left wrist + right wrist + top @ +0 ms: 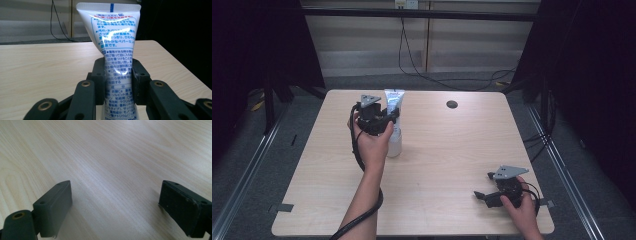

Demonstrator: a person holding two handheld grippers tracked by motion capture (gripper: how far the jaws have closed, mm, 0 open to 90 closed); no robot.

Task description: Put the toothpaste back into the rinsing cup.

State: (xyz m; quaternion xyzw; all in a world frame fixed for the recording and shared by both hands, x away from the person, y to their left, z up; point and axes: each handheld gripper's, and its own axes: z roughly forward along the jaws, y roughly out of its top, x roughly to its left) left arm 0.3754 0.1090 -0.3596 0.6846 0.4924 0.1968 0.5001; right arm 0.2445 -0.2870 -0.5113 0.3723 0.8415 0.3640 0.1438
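The left claw [388, 121] clamps its 2 jaws on a white toothpaste tube [117, 62], held upright with its cap end on the table [442, 150]. Well apart from the tube, the right claw [115, 205] gapes wide over bare wood, holding nothing.

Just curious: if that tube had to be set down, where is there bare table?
Plenty: the wide stretch of table between the toothpaste tube and the right hand-held gripper, and the near-left corner. Crowding occurs around the left hand-held gripper.
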